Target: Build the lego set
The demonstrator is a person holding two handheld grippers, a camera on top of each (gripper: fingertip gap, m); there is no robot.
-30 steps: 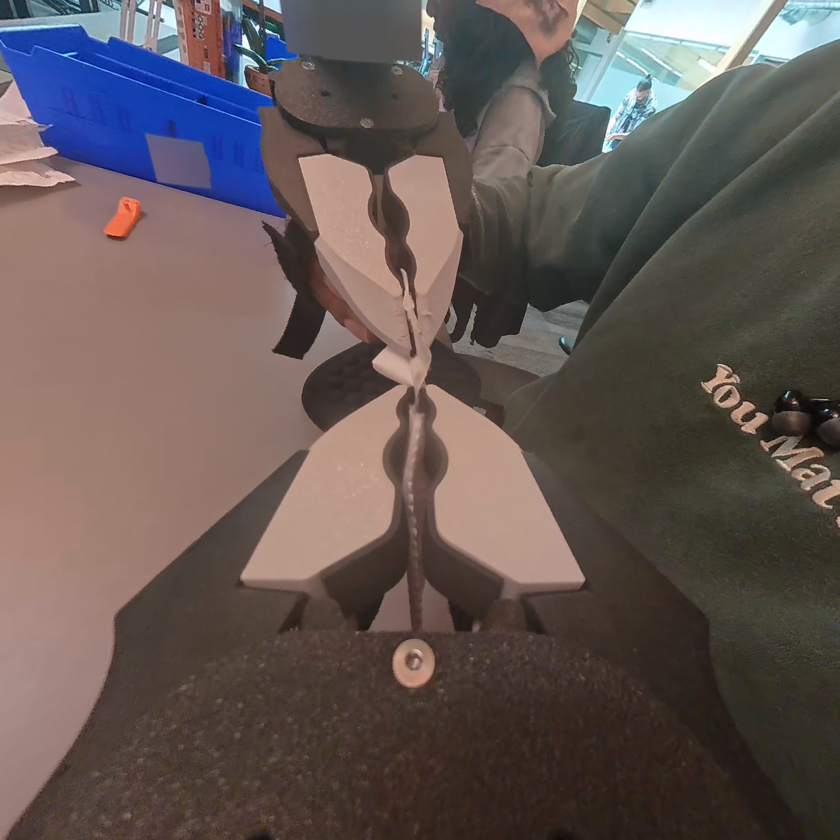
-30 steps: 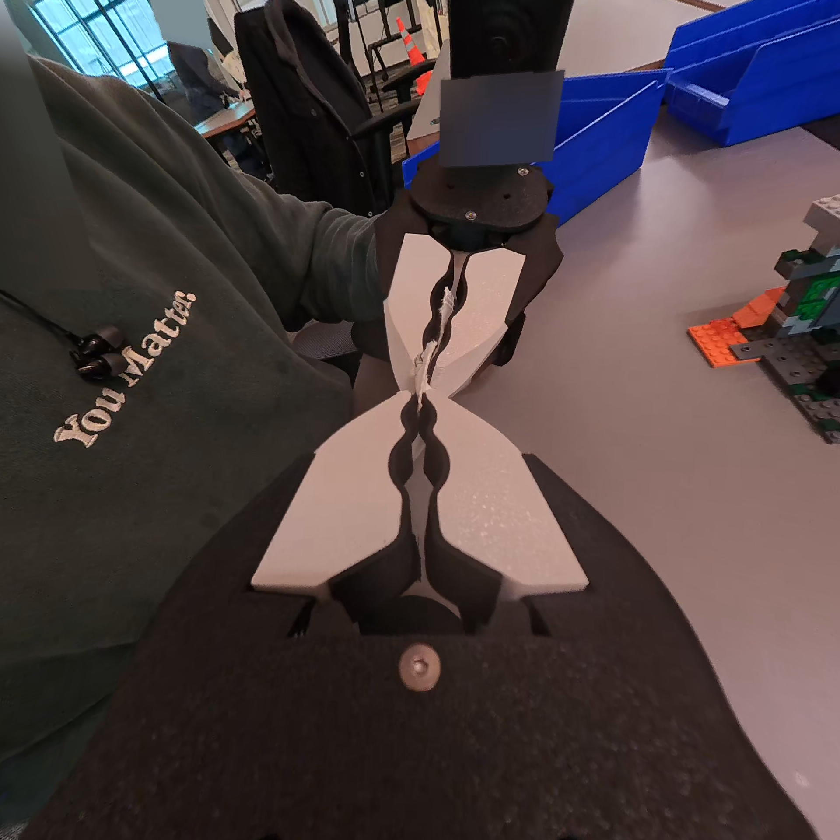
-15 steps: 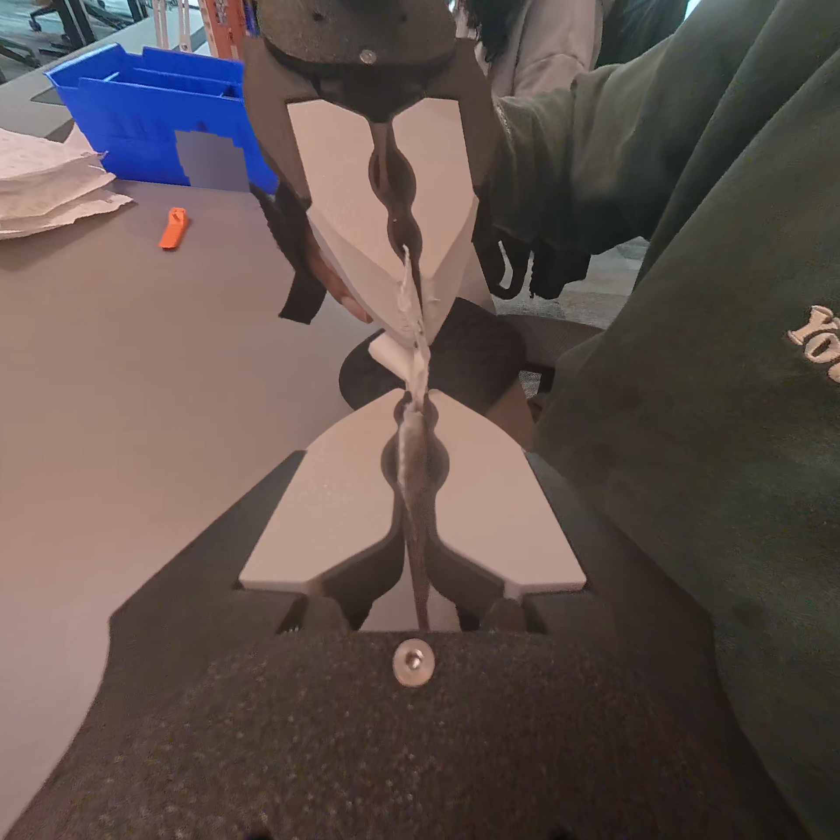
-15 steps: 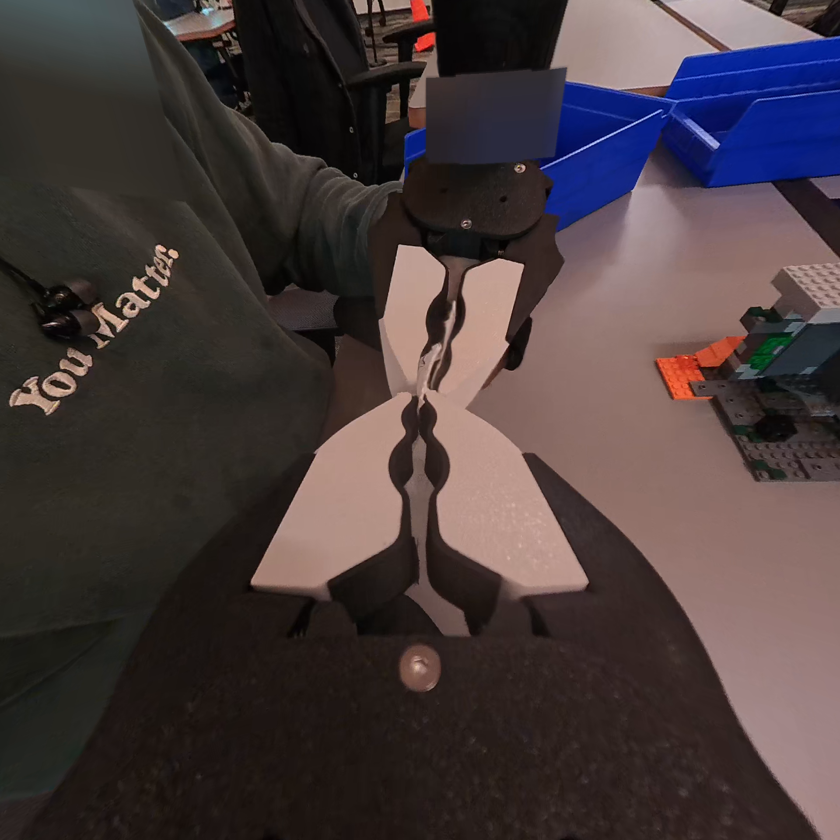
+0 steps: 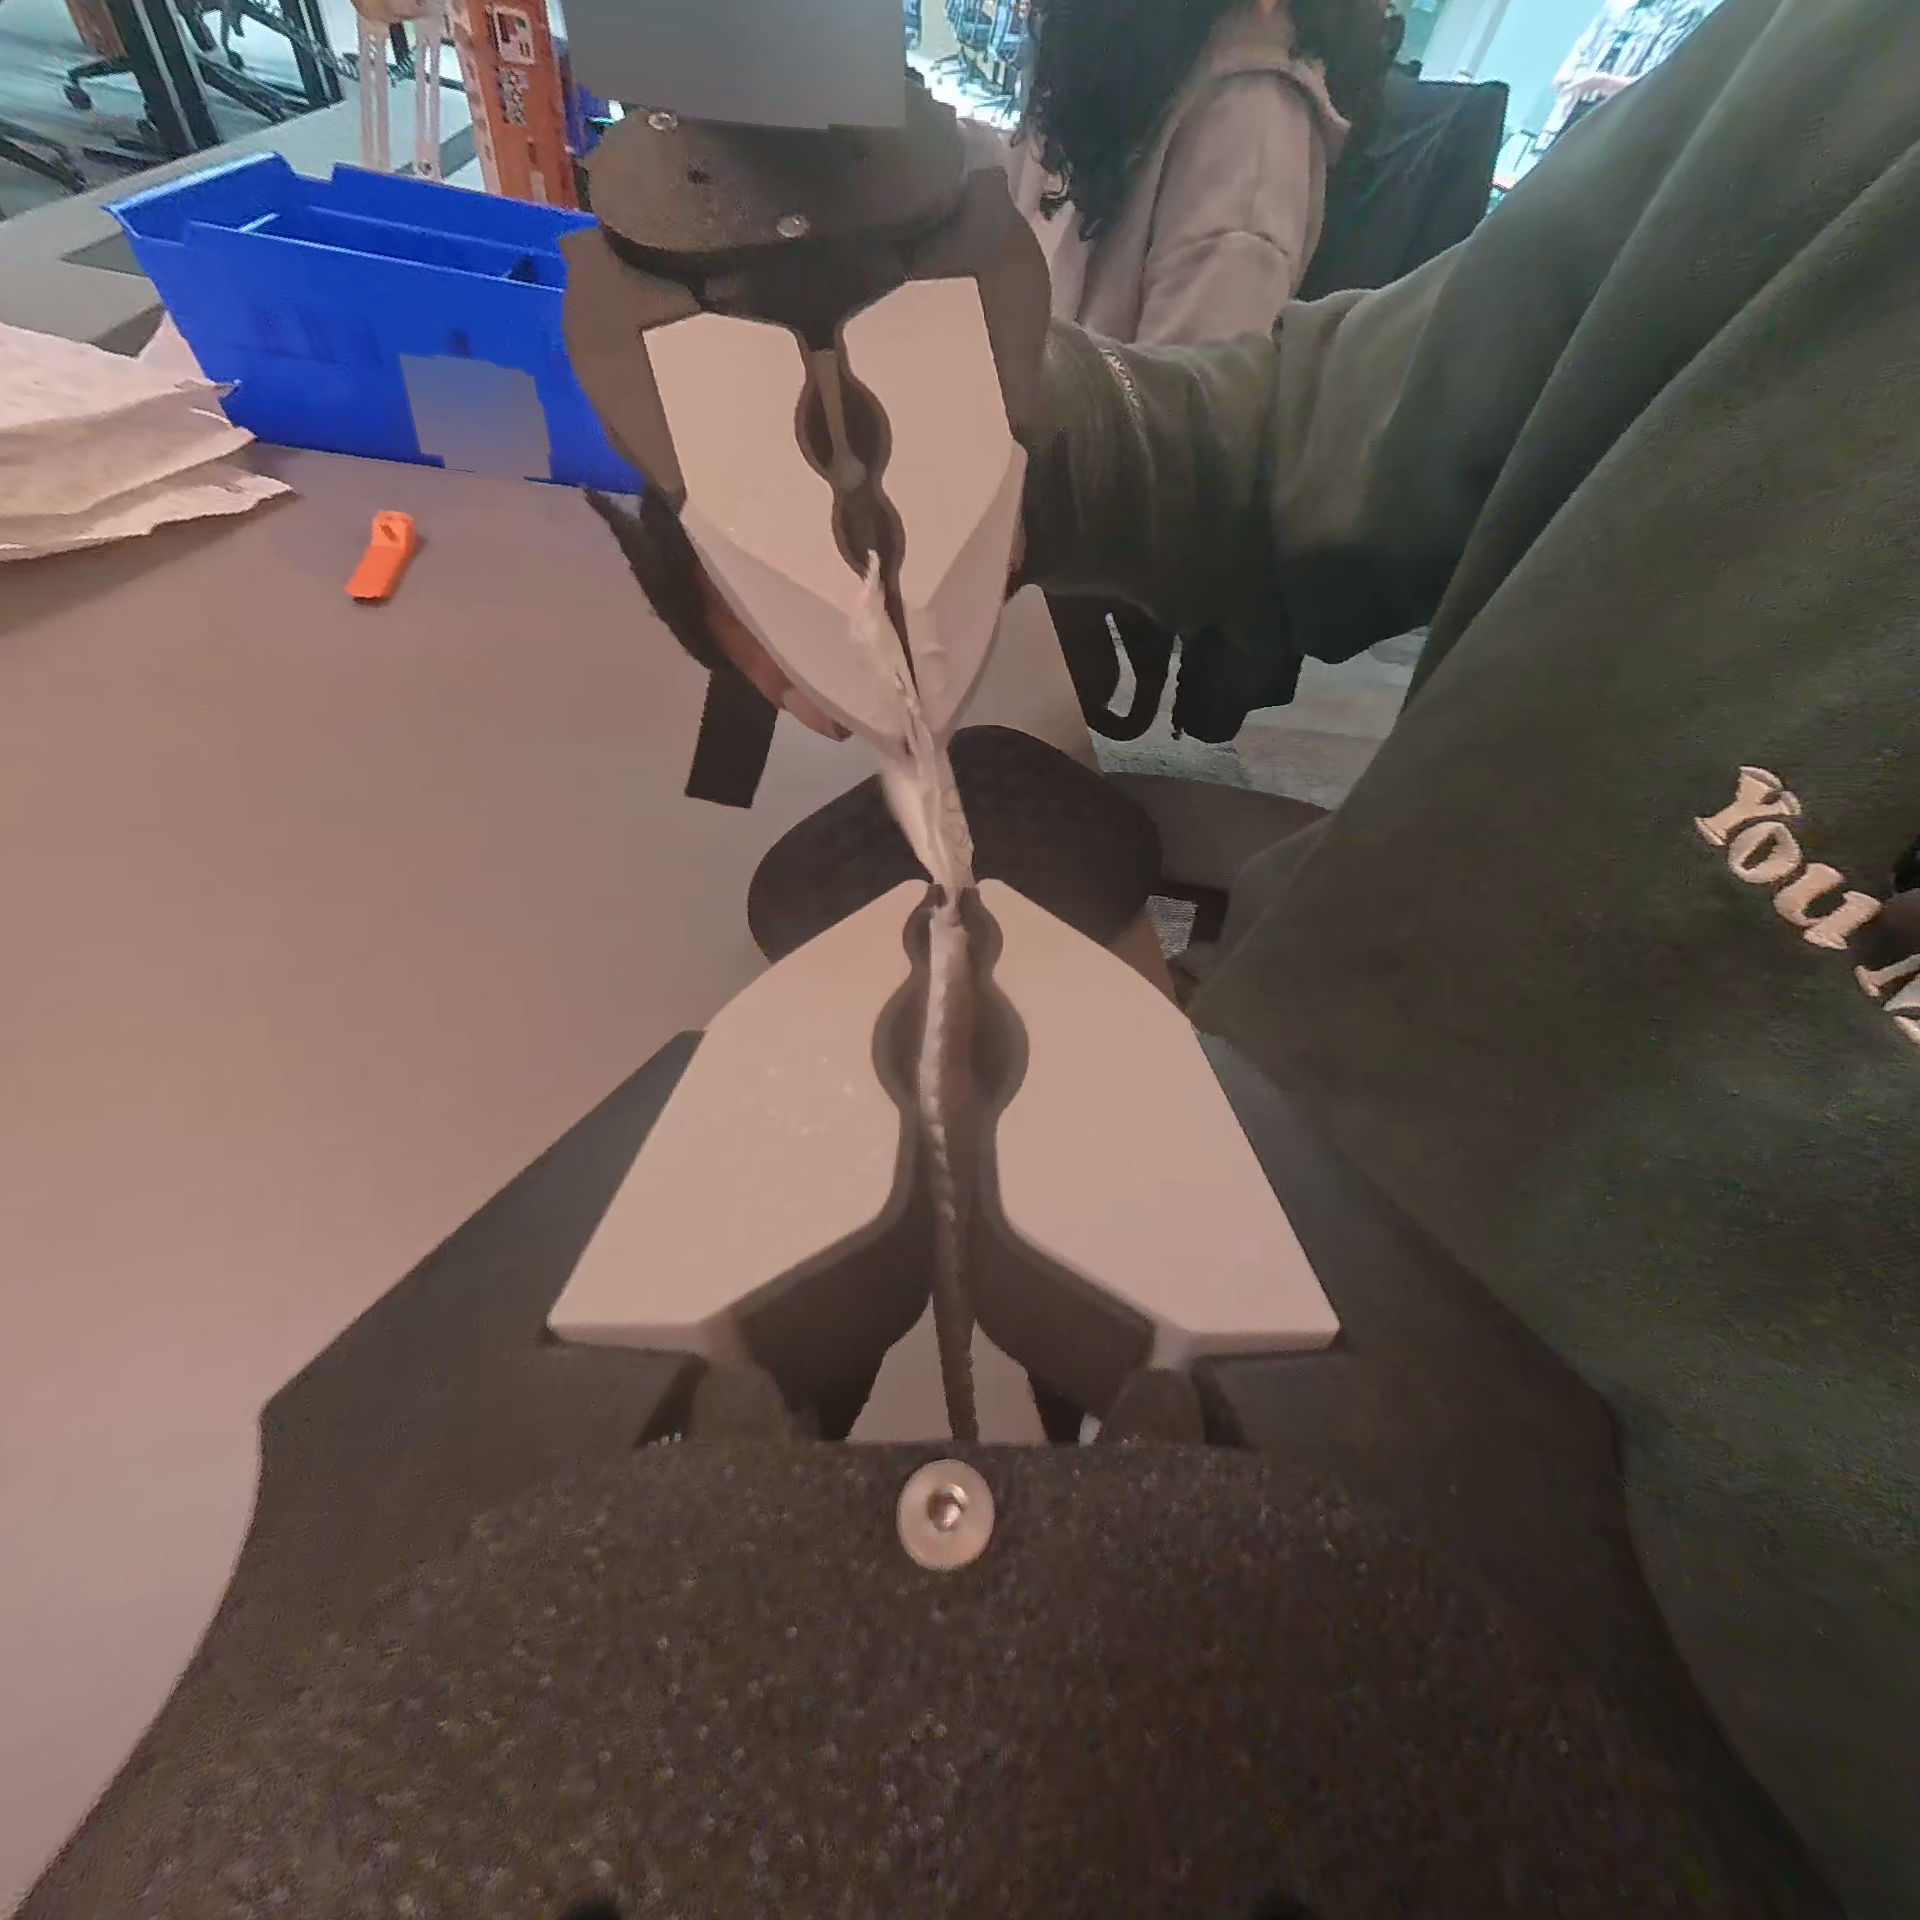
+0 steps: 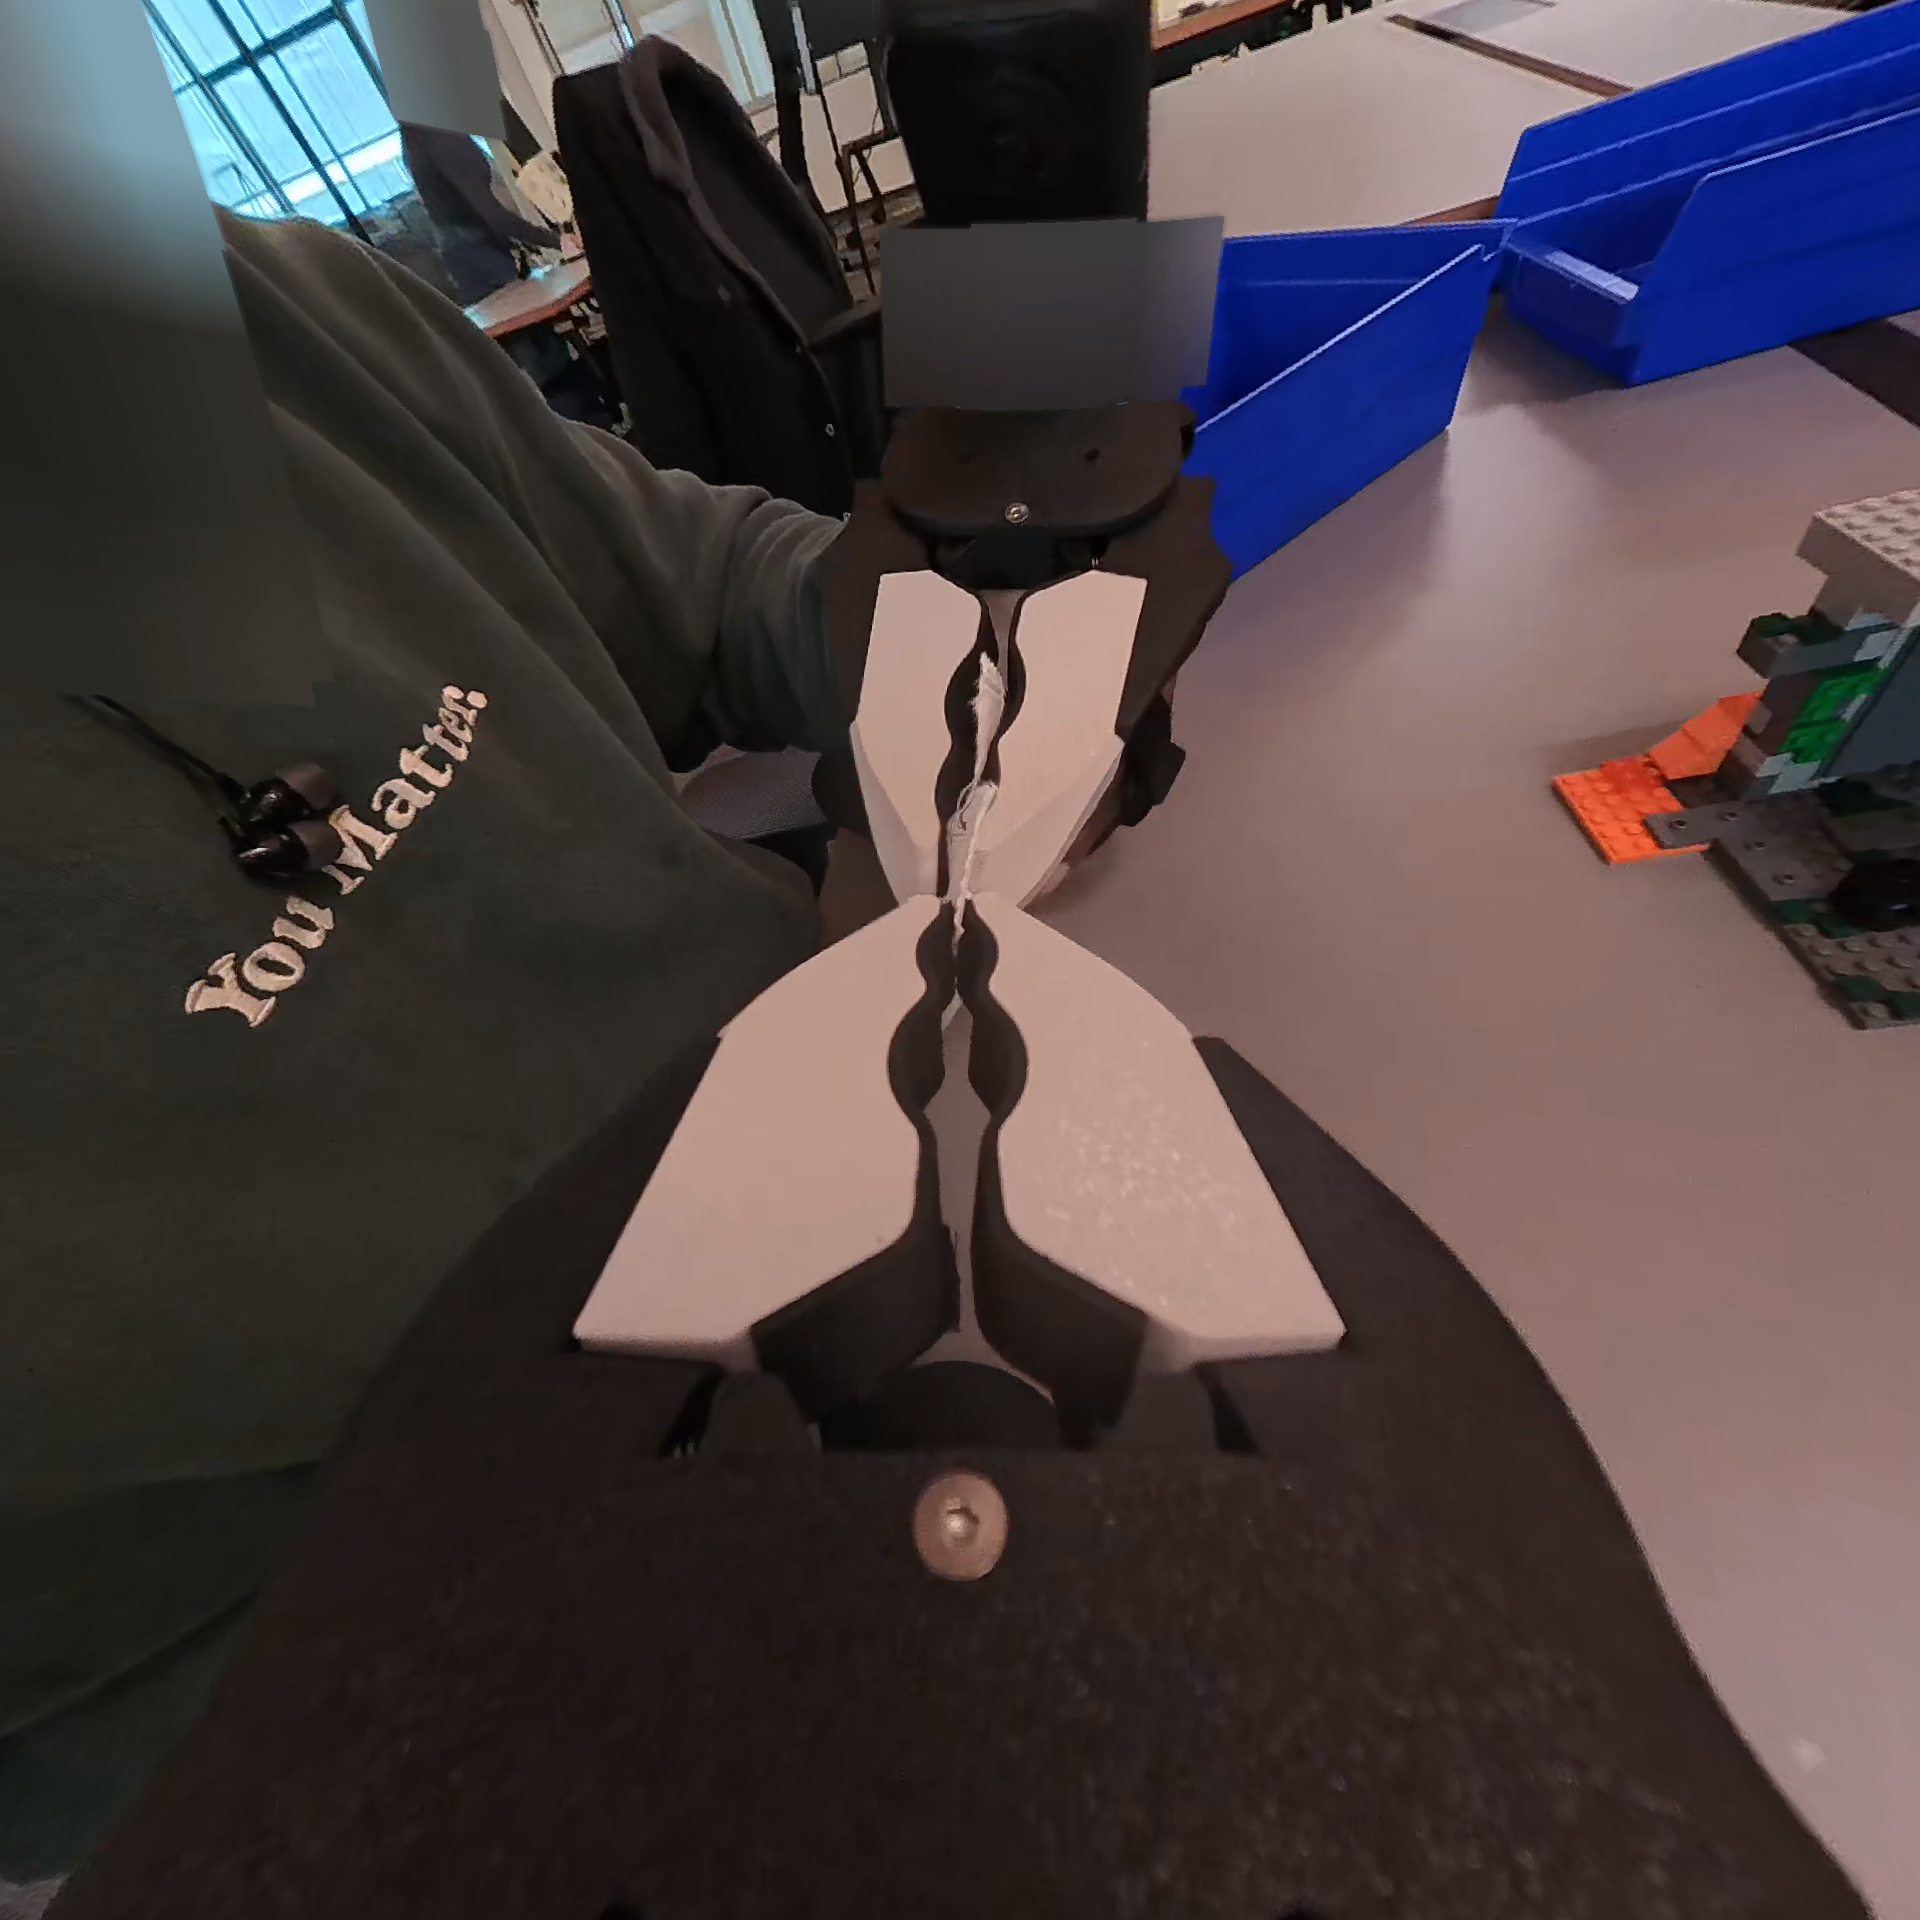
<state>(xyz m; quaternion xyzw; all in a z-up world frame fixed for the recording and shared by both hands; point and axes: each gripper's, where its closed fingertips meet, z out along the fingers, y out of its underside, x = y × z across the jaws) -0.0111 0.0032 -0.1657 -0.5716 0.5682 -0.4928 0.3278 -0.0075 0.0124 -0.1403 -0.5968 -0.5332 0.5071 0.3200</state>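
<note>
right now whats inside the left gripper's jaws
A twisted white paper strip runs between the left gripper's closed fingers and on into the right gripper. Its rear end is hidden behind the gripper body.

The left gripper (image 5: 951, 891), with pale wedge-shaped fingers on a black textured body, is closed on a thin, crumpled white strip (image 5: 928, 800), possibly paper or film. The strip runs back along the wavy slot between its fingers and forward into the tips of the right gripper (image 5: 906, 717), which faces it nose to nose and also pinches the strip. A dark green sweatshirt sleeve (image 5: 1455, 436) reaches in behind. On the grey table (image 5: 312, 883) lie a small orange plastic piece (image 5: 382, 540), a blue plastic bin (image 5: 343, 301) and crumpled white paper sheets (image 5: 94, 447).
</note>
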